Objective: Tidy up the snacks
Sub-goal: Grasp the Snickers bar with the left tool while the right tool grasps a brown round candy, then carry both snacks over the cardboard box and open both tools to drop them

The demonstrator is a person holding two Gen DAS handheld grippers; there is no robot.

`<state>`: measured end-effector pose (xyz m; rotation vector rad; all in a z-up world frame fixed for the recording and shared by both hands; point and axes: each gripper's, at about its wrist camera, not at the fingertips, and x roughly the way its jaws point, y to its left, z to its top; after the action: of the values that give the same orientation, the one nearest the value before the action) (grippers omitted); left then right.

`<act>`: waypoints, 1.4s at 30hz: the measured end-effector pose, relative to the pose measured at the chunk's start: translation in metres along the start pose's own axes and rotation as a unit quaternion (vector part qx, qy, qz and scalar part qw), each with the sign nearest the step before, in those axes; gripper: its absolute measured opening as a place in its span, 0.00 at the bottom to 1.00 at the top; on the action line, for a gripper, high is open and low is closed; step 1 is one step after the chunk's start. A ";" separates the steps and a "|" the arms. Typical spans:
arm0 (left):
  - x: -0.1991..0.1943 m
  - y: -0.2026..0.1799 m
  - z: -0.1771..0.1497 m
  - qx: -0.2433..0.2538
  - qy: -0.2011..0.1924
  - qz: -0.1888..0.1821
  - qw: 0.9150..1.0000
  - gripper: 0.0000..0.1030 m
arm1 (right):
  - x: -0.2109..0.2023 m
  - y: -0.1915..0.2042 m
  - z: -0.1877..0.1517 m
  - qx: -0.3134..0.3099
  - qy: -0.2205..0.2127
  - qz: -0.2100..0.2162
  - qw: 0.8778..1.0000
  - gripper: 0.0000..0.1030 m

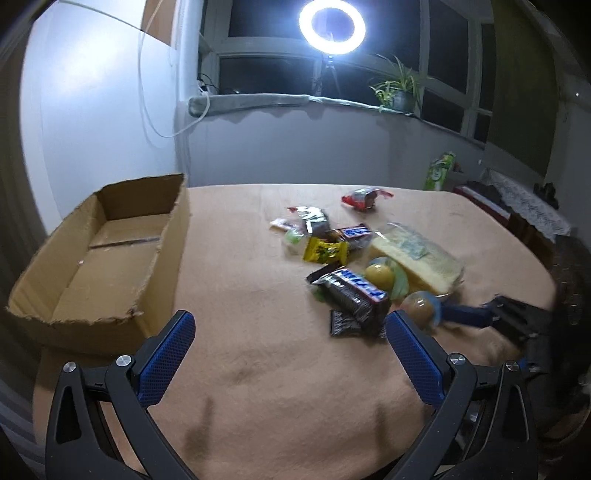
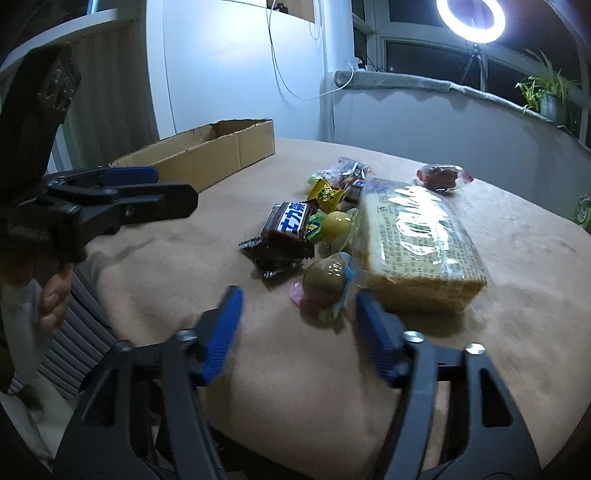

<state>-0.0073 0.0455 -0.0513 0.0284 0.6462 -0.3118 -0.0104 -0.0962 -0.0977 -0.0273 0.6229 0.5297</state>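
In the right wrist view, the right gripper (image 2: 297,314) stands spread at lower centre, empty. A wrapped jelly ball (image 2: 325,282) lies just beyond its fingertips, untouched. The left gripper (image 1: 291,328) is spread wide too.

A lit ring light (image 1: 332,26) stands on a tripod (image 1: 330,75) at the dark window (image 1: 266,72); a potted plant (image 1: 397,88) sits on the sill, a white cable (image 1: 147,92) hangs down the wall

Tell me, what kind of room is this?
Probably a home room: a round table under a peach cloth, a green potted plant on the windowsill, and a lace-covered side cabinet.
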 end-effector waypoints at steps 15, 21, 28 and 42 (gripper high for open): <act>0.074 -0.043 0.025 0.005 0.063 -0.020 0.998 0.68 | -0.005 -0.046 -0.001 0.053 -0.007 0.007 0.999 0.24; 0.083 -0.045 0.021 0.004 0.079 -0.011 0.997 0.32 | -0.028 -0.069 -0.015 0.082 -0.015 -0.015 0.996 0.24; 0.068 -0.033 0.013 -0.024 0.060 -0.018 0.998 0.29 | -0.041 -0.076 -0.018 0.093 -0.037 -0.013 0.995 0.24; 0.007 -0.026 0.035 -0.024 -0.021 -0.008 0.999 0.28 | -0.064 -0.060 0.016 0.068 -0.077 -0.027 0.994 0.24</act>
<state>0.0111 0.0147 -0.0254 -0.0301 0.6115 -0.3121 -0.0164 -0.1749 -0.0571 0.1235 0.5047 0.4308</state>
